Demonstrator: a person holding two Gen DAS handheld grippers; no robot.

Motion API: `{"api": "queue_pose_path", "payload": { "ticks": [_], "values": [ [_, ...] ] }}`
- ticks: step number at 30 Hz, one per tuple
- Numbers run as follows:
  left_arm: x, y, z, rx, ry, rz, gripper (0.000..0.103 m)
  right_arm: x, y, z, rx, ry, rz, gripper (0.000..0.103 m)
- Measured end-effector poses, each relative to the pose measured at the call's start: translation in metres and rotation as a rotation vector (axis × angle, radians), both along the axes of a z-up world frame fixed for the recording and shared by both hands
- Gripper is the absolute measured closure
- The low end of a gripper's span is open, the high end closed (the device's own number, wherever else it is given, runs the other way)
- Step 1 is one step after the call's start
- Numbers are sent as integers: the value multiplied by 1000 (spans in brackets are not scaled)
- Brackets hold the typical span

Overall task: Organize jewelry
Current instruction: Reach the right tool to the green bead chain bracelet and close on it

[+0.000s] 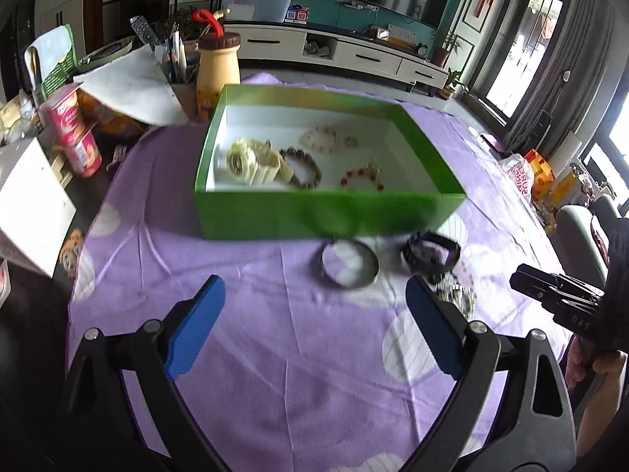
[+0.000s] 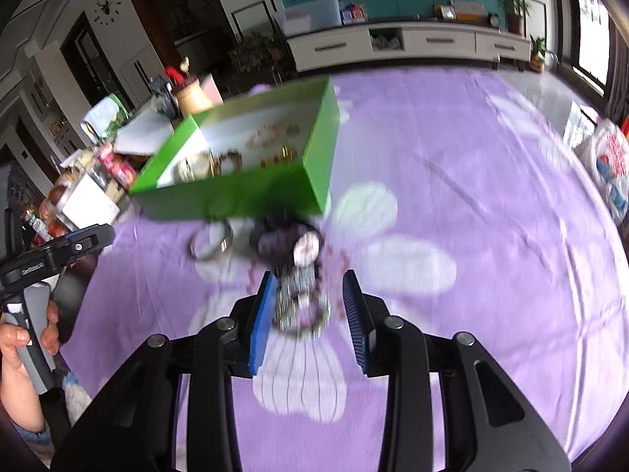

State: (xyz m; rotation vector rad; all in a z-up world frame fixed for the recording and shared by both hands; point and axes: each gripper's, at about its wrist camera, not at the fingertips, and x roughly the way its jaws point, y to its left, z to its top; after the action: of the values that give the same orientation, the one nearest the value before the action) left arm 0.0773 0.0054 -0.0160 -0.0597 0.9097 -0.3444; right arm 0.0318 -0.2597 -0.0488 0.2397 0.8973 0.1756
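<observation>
purple cloth (image 1: 251,283) | TV unit (image 1: 354,47) behind | left gripper (image 1: 314,306) fingers released | right gripper (image 2: 308,303) fingers parted, empty

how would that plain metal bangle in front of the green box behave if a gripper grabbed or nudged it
The metal bangle looks like a thin rigid hoop, so it should probably keep its shape rather than flop. Its smooth shiny surface may slip between the pads. Lying flat on the purple cloth, it would likely slide when pushed; tipped on edge it could roll toward the green box.

On the cloth (image 1: 275,354) before me, the box (image 1: 326,212) holds bracelets (image 1: 302,167); a bangle (image 1: 350,267) and watch (image 1: 432,253) lie just in front
</observation>
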Motion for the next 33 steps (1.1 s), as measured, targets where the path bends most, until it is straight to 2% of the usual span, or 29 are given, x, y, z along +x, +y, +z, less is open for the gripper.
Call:
{"api": "queue_pose_path", "payload": {
  "ticks": [6, 12, 24, 25, 27, 30, 31, 32, 33],
  "values": [
    [-26, -4, -21, 8, 31, -37, 9, -12, 7, -34, -4, 60, -17, 68],
    [-38, -3, -36, -7, 64, -51, 9, -13, 31, -45, -81, 12, 93, 68],
    [-30, -1, -47, -23, 101, -57, 9, 16, 61, -57, -257, -24, 265, 68],
    [-29, -1, -47, -27, 101, -57, 9, 15, 62, -57, -257, -28, 272, 73],
    [-26, -2, -48, -31, 104, -60, 9, 15, 65, -58, -255, -43, 280, 89],
    [-22, -4, -49, -34, 106, -71, 9, 12, 67, -58, -240, -48, 288, 90],
    [-20, -5, -50, -33, 106, -74, 9, 12, 65, -58, -213, -42, 278, 91],
    [-18, -6, -50, -31, 105, -79, 9, 12, 62, -57, -181, -37, 269, 96],
    [-16, -8, -50, -29, 103, -86, 9, 11, 56, -54, -112, -35, 248, 96]
  ]
}}
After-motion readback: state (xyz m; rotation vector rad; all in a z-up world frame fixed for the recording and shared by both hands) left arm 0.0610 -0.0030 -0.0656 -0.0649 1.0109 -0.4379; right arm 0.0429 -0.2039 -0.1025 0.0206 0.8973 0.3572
